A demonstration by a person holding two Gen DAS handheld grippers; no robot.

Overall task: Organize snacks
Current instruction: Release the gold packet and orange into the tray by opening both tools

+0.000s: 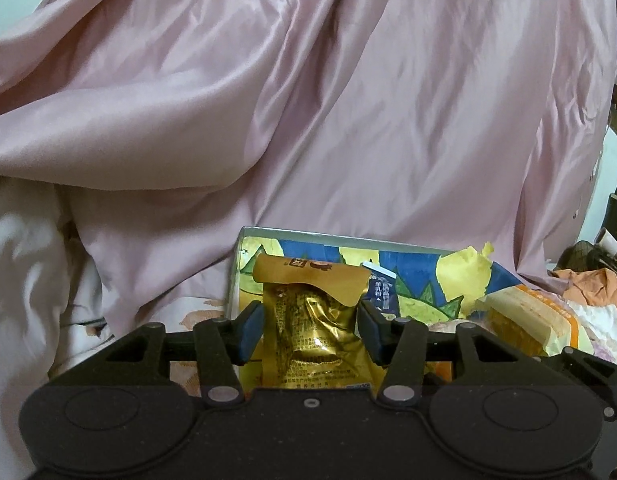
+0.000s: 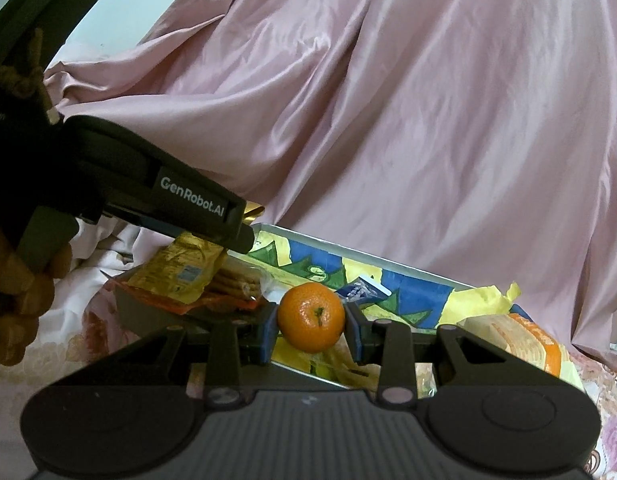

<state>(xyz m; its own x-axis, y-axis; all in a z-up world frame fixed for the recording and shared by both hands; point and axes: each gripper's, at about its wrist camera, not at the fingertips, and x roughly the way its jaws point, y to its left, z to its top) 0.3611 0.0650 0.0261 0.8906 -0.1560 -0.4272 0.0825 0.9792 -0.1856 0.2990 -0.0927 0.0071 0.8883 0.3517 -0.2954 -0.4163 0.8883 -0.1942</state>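
Note:
A crumpled gold snack packet stands upright between the blue pads of my left gripper, which is shut on it just in front of a box printed in blue, yellow and green. The right wrist view shows that left gripper from the side at the left, with the gold packet hanging under its fingers. My right gripper is shut on a small orange tangerine, held over the near rim of the printed box. A blue and white sachet lies inside the box.
A pink satin cloth rises behind the box. A cracker pack with orange trim lies at the box's right, and a clear pack of round biscuits at its left. A person's hand holds the left gripper's handle. Floral bedding lies underneath.

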